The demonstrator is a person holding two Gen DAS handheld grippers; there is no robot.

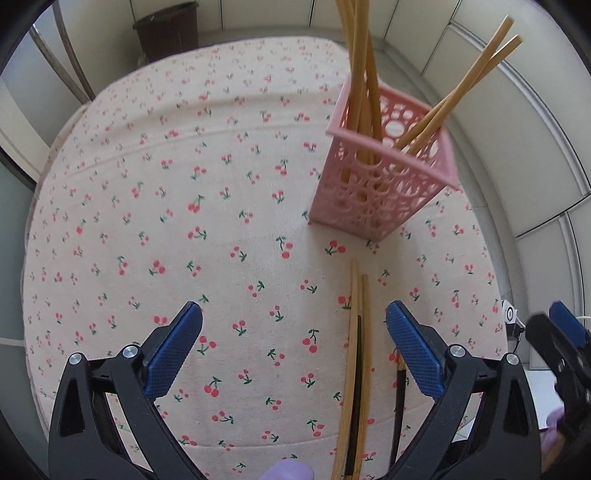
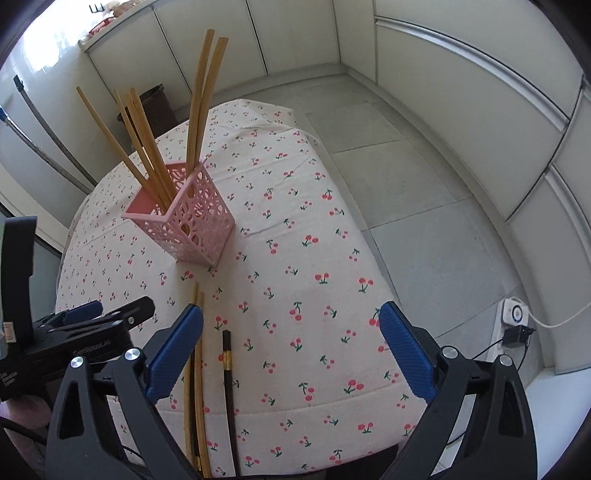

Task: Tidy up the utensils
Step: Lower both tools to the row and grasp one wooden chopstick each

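On a table draped in a pale pink cloth printed with small red cherries (image 1: 184,206) stands a pink perforated plastic utensil holder of square section (image 1: 373,184), upright, with several long bamboo chopsticks (image 1: 364,88) leaning out of its open top in different directions. Nearer the cameras, just short of the holder's base, more loose utensils lie flat on the cloth: a pair of bamboo chopsticks (image 1: 355,332) side by side, a dark one partly tucked between them, and a black chopstick with a gold band (image 2: 227,365) a little apart. The left gripper (image 1: 293,347) hangs above the cloth with its blue textured pads spread wide, released and holding nothing; the lying bamboo pair runs between its fingers, closer to the right-hand pad, untouched. The right gripper (image 2: 291,350) is likewise released, its pads wide apart and empty, with the black chopstick lying between them and the bamboo pair by its left-hand pad. White lettering on the left tool's black body shows in the right wrist view but is too blurred to read. A dark waste bin (image 1: 168,29) stands on the tiled floor beyond the table.
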